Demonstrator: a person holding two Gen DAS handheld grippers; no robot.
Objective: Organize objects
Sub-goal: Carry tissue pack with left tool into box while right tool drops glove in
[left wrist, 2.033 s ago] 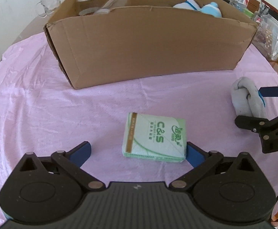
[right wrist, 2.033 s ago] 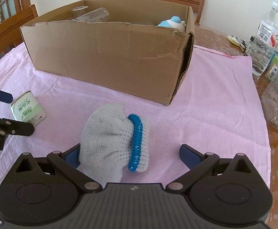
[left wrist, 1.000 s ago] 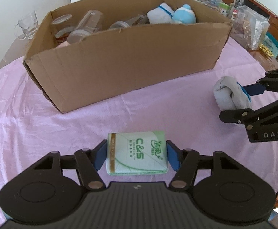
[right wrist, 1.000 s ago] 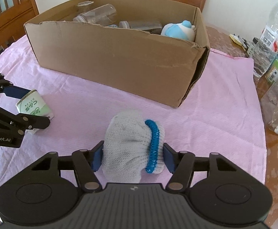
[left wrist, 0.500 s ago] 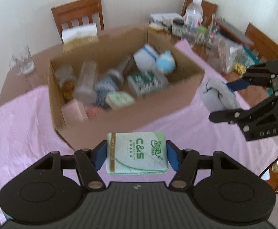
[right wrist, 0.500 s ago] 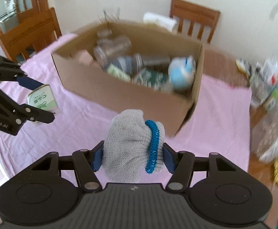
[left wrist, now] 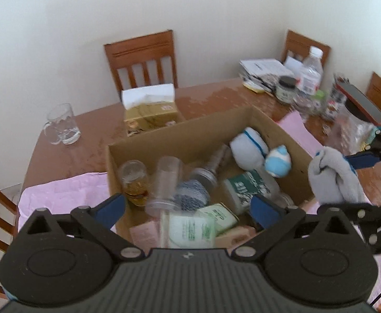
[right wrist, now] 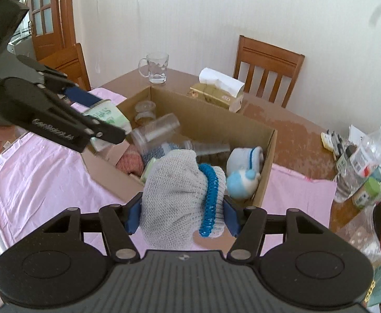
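A brown cardboard box (left wrist: 211, 122) (right wrist: 266, 161) on the pink cloth holds jars, clear cups, white-and-blue socks and tissue packs. My left gripper (left wrist: 187, 210) is open over the box's near-left end. The green tissue pack (left wrist: 189, 230) is blurred below its fingers, falling into the box; it also shows in the right wrist view (right wrist: 106, 116) by the left gripper's fingers (right wrist: 83, 99). My right gripper (right wrist: 181, 215) is shut on a grey rolled sock with a blue cuff (right wrist: 180, 195) (left wrist: 331, 178), held above the box's near-right edge.
A tissue box (left wrist: 151, 112) and a glass mug (left wrist: 62, 127) stand behind the box. Bottles and jars (left wrist: 308, 80) (right wrist: 360, 161) crowd the table's right side. Wooden chairs (left wrist: 143, 57) (right wrist: 266, 67) ring the table.
Both grippers closed on their objects, then rose and moved over the box. The left gripper has now opened and the tissue pack has dropped out of it. The right still holds the sock.
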